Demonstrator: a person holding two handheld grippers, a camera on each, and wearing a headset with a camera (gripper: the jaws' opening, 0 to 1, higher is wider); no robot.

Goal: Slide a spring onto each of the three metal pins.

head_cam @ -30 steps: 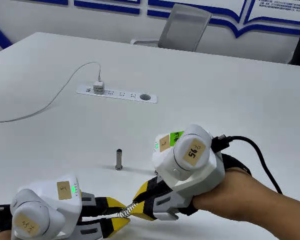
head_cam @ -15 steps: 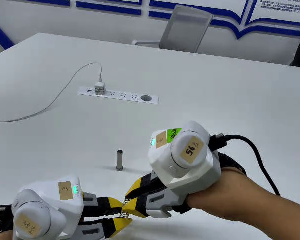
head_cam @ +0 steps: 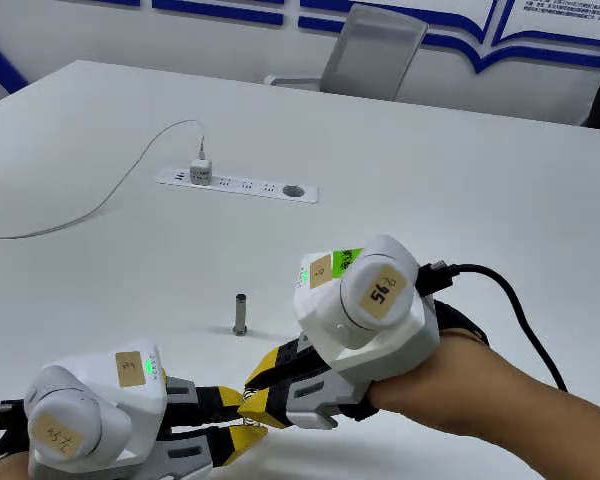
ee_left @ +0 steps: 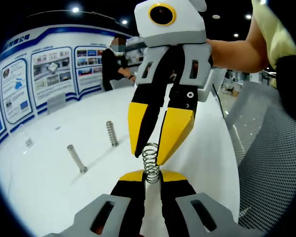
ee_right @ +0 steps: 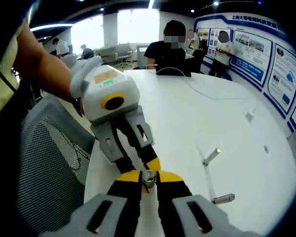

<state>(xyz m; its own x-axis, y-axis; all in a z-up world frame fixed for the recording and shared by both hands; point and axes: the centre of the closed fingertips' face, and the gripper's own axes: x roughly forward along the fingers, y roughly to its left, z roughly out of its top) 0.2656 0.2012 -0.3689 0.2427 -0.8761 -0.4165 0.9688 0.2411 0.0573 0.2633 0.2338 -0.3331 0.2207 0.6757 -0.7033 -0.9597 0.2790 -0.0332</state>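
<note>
A small steel spring [ee_left: 150,163] is pinched from both ends. My left gripper [ee_left: 150,177] is shut on its near end, and my right gripper [ee_left: 149,152] comes in from above, shut on the other end. In the head view the spring [head_cam: 248,424] sits low between the left gripper [head_cam: 240,432] and the right gripper [head_cam: 252,400], just above the table. The right gripper view looks along the spring [ee_right: 148,180] between my right gripper's [ee_right: 148,177] yellow tips. A bare metal pin [head_cam: 240,313] stands upright beyond them. Another pin [ee_left: 111,133] carries a spring, beside the bare pin [ee_left: 76,158].
On the white table [head_cam: 460,200] a power strip [head_cam: 235,186] lies farther back, with a white charger [head_cam: 198,175] and a cable trailing left. A grey chair [head_cam: 368,52] stands at the far edge. A black cable [head_cam: 500,290] runs from the right gripper.
The right gripper has moved left and down toward the left gripper, so less of the spring shows between them. The pin has not moved.
</note>
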